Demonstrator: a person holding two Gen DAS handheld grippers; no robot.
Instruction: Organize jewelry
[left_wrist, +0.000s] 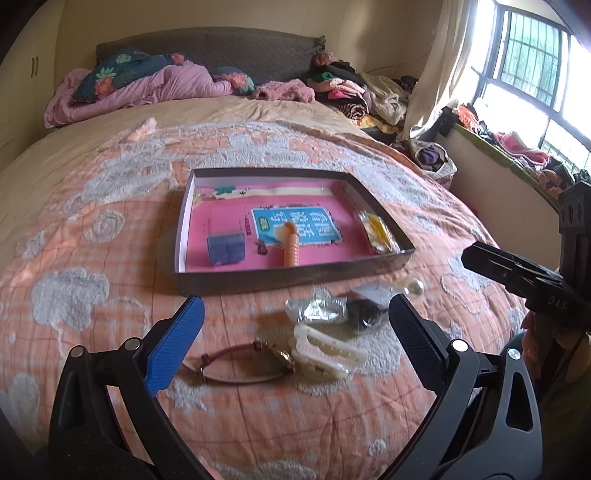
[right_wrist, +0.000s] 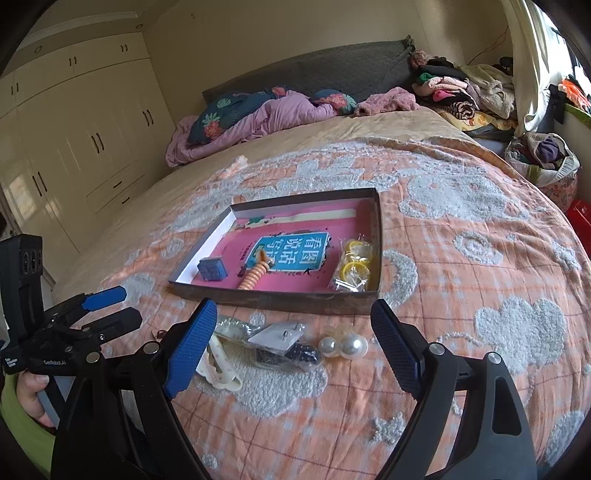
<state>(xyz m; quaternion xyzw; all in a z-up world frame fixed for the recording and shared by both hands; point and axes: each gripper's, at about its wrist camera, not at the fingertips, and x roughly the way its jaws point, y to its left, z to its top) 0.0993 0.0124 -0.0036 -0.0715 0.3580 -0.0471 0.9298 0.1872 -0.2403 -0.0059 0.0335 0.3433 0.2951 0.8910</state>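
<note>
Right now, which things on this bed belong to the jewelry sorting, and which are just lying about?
Belong to the job:
shallow dark cardboard tray
two white pearl balls
cream plastic hair claw
thin red strap watch
bagged yellow rings

Lying about:
crumpled purple duvet
heap of folded clothes

Both grippers' fingers (left_wrist: 192, 343) (right_wrist: 192, 350) spread, empty.
</note>
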